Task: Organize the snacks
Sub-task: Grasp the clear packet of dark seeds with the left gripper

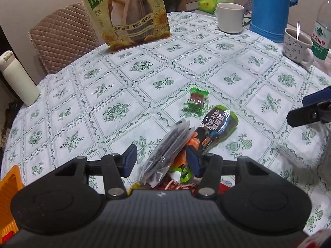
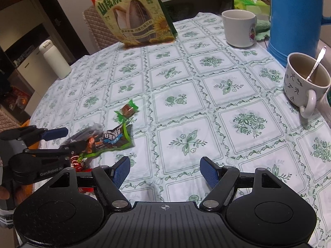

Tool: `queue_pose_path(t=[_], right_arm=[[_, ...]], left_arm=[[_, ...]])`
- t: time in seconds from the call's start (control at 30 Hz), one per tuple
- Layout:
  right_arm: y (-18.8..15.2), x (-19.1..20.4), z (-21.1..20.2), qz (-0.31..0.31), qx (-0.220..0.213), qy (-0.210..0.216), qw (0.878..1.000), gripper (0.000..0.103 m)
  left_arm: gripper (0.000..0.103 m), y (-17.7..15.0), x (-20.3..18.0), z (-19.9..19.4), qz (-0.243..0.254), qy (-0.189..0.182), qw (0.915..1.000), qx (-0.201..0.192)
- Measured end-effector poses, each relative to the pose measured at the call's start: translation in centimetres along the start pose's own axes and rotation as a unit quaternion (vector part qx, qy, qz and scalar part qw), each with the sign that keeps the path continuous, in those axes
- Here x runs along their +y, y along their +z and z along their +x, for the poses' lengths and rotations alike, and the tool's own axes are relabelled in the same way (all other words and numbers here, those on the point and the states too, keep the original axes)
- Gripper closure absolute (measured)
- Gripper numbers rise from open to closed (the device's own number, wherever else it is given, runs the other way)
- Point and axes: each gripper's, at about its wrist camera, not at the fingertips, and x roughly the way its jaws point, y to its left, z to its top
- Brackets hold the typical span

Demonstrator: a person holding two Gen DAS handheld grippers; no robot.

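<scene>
A loose heap of snack packets lies near the table's front edge. My left gripper (image 1: 162, 160) straddles it. Clear-and-black packets (image 1: 165, 150) stand tilted between the jaws. The right pad touches orange wrappers, and a strip of tablecloth shows beside the left pad. A dark packet with a green edge (image 1: 217, 128) lies just beyond, and a small green candy (image 1: 197, 98) lies farther out. In the right wrist view the left gripper (image 2: 72, 138) is at the left over the dark packet (image 2: 115, 138), near the candy (image 2: 127, 110). My right gripper (image 2: 165, 173) hangs open over bare cloth.
A big sunflower-seed bag (image 1: 128, 14) stands at the back. A white mug (image 1: 229, 17), a blue jug (image 1: 271, 8), a patterned cup with a spoon (image 1: 298, 45) and a water bottle (image 1: 321, 31) crowd the right. A white flask (image 1: 18, 78) and an orange basket (image 1: 8, 186) are at the left.
</scene>
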Motion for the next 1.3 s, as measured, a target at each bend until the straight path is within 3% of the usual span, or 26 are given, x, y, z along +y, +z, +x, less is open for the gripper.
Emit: queue_pose_path(t=[0.07, 0.47, 0.87, 0.93, 1.3], right_arm=[[0.1, -0.1, 0.1, 0.003, 0.000, -0.001, 1.000, 0.029], [0.4, -0.5, 0.5, 0.012, 0.004, -0.009, 1.000, 0.029], [0.4, -1.3, 0.1, 0.020, 0.004, -0.021, 1.000, 0.029], [0.4, -1.2, 0.1, 0.018, 0.004, -0.022, 1.000, 0.029], [0.4, -2.0, -0.1, 0.025, 0.005, -0.035, 0.999, 0.029]], left_arm=[[0.061, 0.1, 0.3, 0.1, -0.002, -0.005, 1.0000, 0.003], [0.070, 0.5, 0.3, 1.2, 0.025, -0.029, 0.9992, 0.012], [0.063, 1.1, 2.6, 2.6, -0.002, -0.012, 0.9995, 0.030], [0.063, 1.1, 3.2, 3.5, -0.017, -0.015, 0.9985, 0.049], [0.067, 0.9, 4.3, 4.0, -0.054, -0.028, 0.9972, 0.044]])
